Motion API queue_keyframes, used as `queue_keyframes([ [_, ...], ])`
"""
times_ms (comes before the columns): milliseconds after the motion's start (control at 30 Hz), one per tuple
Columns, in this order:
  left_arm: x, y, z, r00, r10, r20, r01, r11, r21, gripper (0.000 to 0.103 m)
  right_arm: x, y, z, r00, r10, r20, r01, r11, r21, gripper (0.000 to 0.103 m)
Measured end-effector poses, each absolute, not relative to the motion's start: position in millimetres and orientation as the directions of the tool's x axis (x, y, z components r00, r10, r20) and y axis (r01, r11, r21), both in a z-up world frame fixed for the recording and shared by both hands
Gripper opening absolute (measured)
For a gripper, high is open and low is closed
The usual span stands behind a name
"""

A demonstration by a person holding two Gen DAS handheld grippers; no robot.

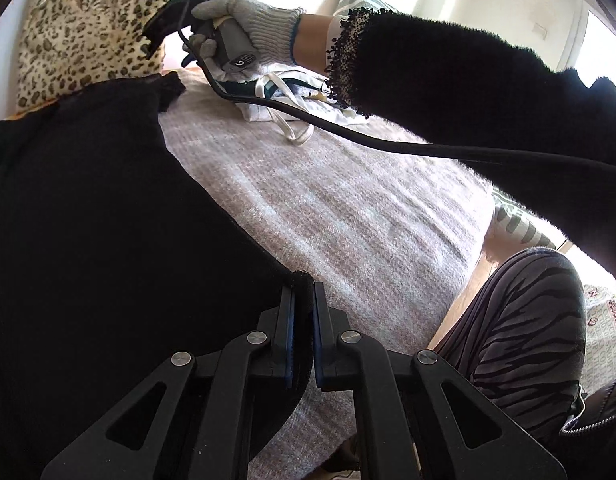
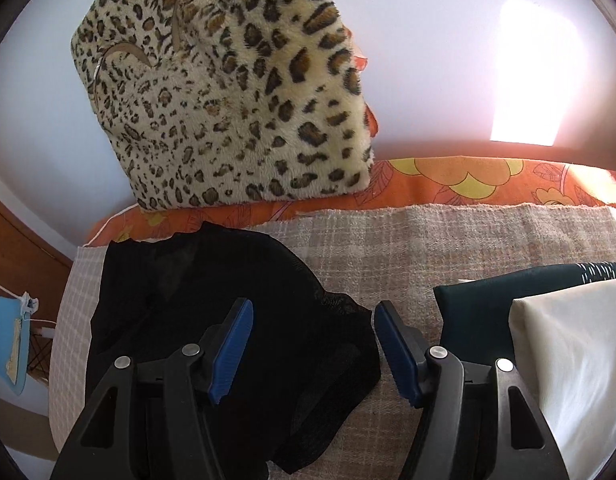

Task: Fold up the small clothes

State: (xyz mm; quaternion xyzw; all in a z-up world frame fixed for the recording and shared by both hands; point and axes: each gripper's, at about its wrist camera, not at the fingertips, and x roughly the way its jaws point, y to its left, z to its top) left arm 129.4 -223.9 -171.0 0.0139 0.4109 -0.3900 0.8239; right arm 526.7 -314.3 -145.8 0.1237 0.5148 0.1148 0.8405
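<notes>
Left wrist view: left gripper (image 1: 304, 336) clamped on a hem corner of the black knit garment (image 1: 92, 208), which lies on the grey woven blanket (image 1: 347, 208).
Right wrist view: right gripper (image 2: 313, 354) jaws apart, over the black fabric (nothing pinched).
Backdrop: leopard-print cushion (image 2: 236, 92).
Right side: folded white cloth (image 2: 579, 352).

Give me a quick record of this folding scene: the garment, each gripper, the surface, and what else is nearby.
garment: black garment, lying on the blanket
left gripper: shut on the black garment's edge
right gripper: open, above the garment, nothing gripped
surface: grey woven blanket
nearby: leopard-print cushion; folded white and dark green clothes to the right
</notes>
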Motion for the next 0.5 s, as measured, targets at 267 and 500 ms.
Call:
queue_keyframes([
  [267,135.4,-213.1,-169.6,0.365,-0.662,-0.655,0.631,0.693,-0.349,0.005,547.7,-313.9,-176.5,0.384,0.294,-0.875,-0.027,0.951,0.307,0.067],
  [500,136.7,-200.3,-168.7,0.385,-0.675,-0.629,0.605,0.7,-0.381,0.005,548.6,-293.0,-184.2,0.344,0.25,-0.905,-0.083,0.968,0.236,0.003],
])
